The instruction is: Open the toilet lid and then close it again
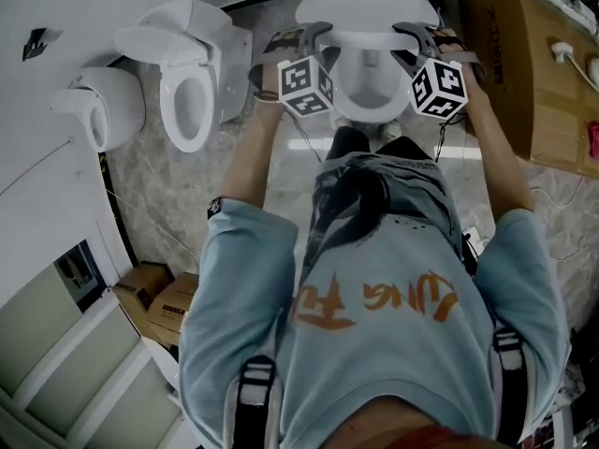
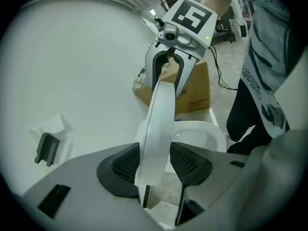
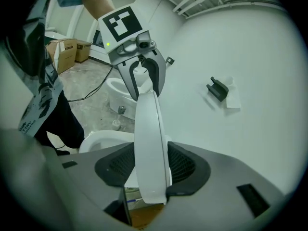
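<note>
The white toilet (image 1: 372, 87) stands straight ahead of me, its bowl uncovered. Its lid (image 1: 367, 7) is raised and held by its side edges. My left gripper (image 1: 298, 37) clamps the lid's left edge and my right gripper (image 1: 430, 37) the right edge. In the left gripper view the lid (image 2: 159, 124) runs edge-on between both pads of the left gripper (image 2: 155, 165), with the right gripper (image 2: 166, 66) at its far end. The right gripper view mirrors this: the lid (image 3: 149, 138) sits in the right gripper (image 3: 150, 165), the left gripper (image 3: 143, 75) beyond.
A second toilet (image 1: 192, 73) and a wall-hung fixture (image 1: 103, 106) stand to the left. A large cardboard box (image 1: 524, 64) is close on the right, smaller boxes (image 1: 159, 302) lie at lower left. Cables trail over the marble floor. A black bracket (image 3: 219, 88) hangs on the white wall.
</note>
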A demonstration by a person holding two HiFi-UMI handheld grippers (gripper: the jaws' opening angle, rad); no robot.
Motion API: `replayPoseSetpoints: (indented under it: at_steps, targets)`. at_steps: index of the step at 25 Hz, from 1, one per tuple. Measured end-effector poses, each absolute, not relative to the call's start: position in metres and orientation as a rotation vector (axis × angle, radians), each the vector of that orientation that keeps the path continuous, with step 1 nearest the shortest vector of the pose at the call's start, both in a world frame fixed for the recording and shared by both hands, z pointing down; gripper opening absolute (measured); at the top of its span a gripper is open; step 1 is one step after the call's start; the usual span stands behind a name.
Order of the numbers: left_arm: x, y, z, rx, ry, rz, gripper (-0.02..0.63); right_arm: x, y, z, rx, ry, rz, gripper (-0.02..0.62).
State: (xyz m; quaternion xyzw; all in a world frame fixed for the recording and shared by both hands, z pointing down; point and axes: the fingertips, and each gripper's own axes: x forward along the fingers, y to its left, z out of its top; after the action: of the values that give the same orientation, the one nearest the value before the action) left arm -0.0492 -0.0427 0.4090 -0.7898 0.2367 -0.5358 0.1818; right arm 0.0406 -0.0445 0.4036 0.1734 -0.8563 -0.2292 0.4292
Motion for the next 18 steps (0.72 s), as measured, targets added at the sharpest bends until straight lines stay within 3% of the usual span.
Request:
replayPoseSetpoints:
  at_steps: [18]
  targets:
    - [-0.05,0.065,0.52,-2.251,0.451,-1.753,0.232,0.036,0.064,0.509,0.14,-2.187,-0.308,0.253]
